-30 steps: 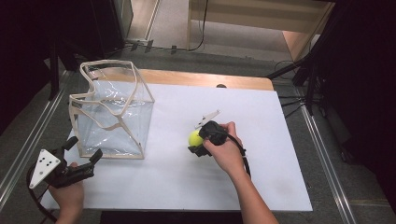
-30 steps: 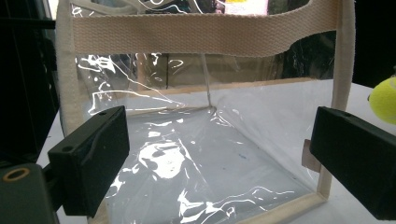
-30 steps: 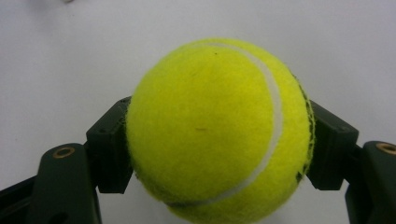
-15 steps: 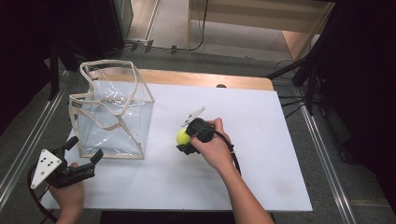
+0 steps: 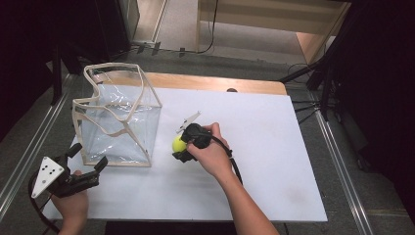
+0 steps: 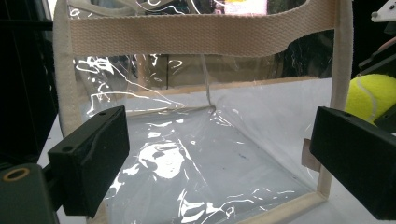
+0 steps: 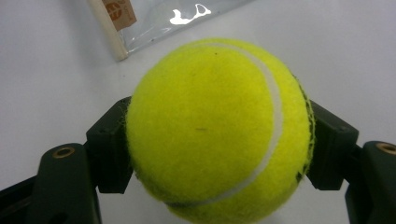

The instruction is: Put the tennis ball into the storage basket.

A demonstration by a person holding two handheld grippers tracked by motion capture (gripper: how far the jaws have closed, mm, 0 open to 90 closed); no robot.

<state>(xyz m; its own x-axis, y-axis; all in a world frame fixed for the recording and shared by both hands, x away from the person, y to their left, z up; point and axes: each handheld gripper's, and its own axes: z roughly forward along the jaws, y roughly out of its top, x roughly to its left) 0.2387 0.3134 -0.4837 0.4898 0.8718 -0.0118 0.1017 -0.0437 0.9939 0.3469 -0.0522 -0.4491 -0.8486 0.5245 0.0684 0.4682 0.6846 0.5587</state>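
A yellow tennis ball [image 7: 215,130] is clamped between the two black jaws of my right gripper [image 5: 182,146], which is shut on it just above the white table. The ball [image 5: 179,143] is a short way to the right of a clear plastic bag with beige webbing trim [image 5: 117,122], which stands upright on the table's left side. My left gripper [image 5: 88,159] rests at the front left corner, open, with nothing between its jaws. It faces the bag's near wall [image 6: 196,154] closely, and the ball [image 6: 371,95] peeks past the bag's right edge.
The white table sheet [image 5: 274,147] stretches to the right and front of the ball. A wooden strip [image 5: 220,83] runs along the far edge. Metal rails [image 5: 29,147] flank the table and cables [image 5: 210,44] lie on the floor beyond.
My right gripper has carried the ball leftward across the table, closer to the bag. The left gripper has stayed put.
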